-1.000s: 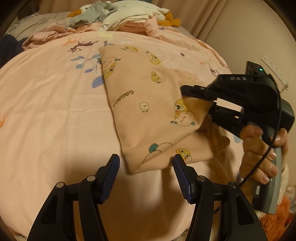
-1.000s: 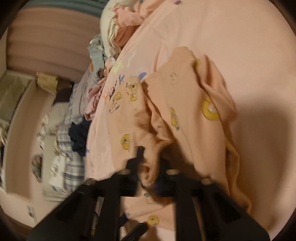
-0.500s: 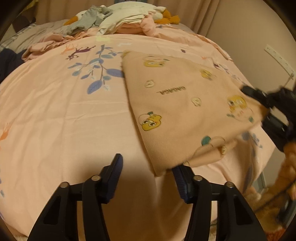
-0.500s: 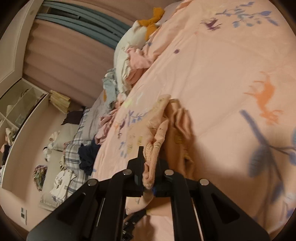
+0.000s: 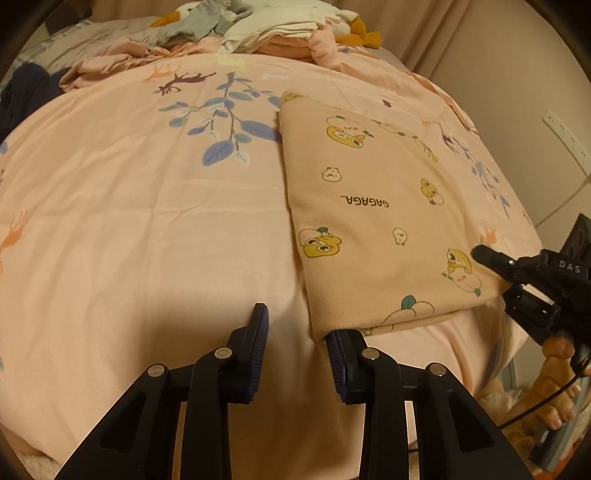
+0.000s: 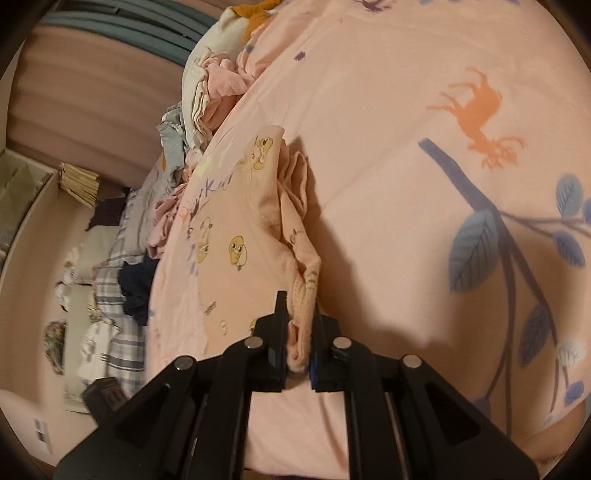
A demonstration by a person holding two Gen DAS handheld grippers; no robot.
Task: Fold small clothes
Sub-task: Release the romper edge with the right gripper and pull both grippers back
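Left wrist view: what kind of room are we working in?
Most likely a bedroom: the peach garment lies on a bed's printed duvet, with a laundry pile and curtains behind.

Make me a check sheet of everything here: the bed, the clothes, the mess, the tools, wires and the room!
Surface: pink bedsheet with leaf and animal prints.
Job's things: folded duck-print garment lying flat.
Clutter: clothes pile and plush toy at the far end.
Tools: left tool open, its jaws just been closing, right pad at the garment's corner; right tool shut on the garment's edge.
Cables: black cable by the hand.
Surroundings: curtain, wall socket.
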